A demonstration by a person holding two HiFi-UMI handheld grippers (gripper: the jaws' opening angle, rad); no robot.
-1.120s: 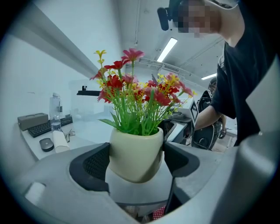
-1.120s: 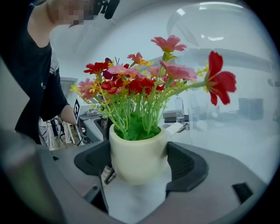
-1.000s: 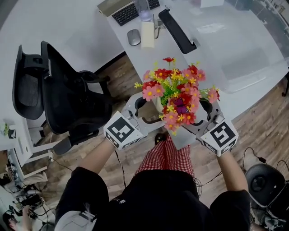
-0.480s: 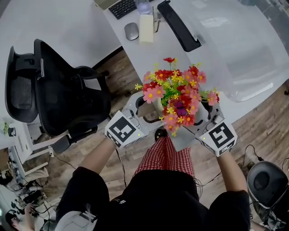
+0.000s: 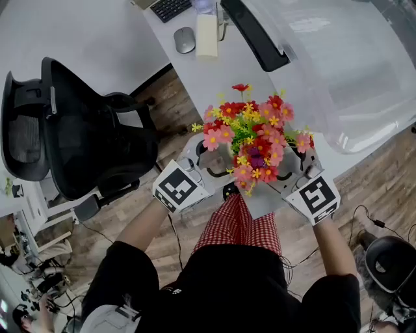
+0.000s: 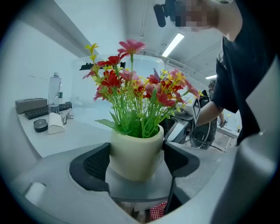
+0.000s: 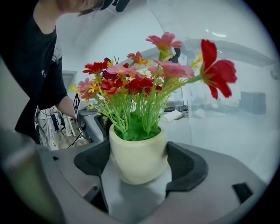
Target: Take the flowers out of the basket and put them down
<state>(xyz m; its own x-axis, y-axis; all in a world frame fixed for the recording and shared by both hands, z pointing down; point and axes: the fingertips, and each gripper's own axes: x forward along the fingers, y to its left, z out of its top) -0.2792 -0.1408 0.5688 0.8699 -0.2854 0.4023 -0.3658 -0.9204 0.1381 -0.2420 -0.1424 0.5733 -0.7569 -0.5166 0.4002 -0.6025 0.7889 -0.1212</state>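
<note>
Left tool (image 6: 136, 164) and right tool (image 7: 140, 162) both clamp upright cream round pot of red-pink-yellow flowers (image 6: 134, 146); white bench (image 5: 224, 78) just beyond, far side.

The white desk (image 5: 221, 73) carries a keyboard (image 5: 170, 8), a mouse (image 5: 184, 40), a cream box (image 5: 207, 44) and a clear plastic bin (image 5: 351, 62); an office chair (image 5: 91, 140) stands on the wooden floor (image 5: 177, 107).

No words, labels, brands or numbers can be read in any of the views.

Wood floor (image 5: 162, 114); black chair (image 5: 78, 130); white desk (image 5: 221, 71)
</note>
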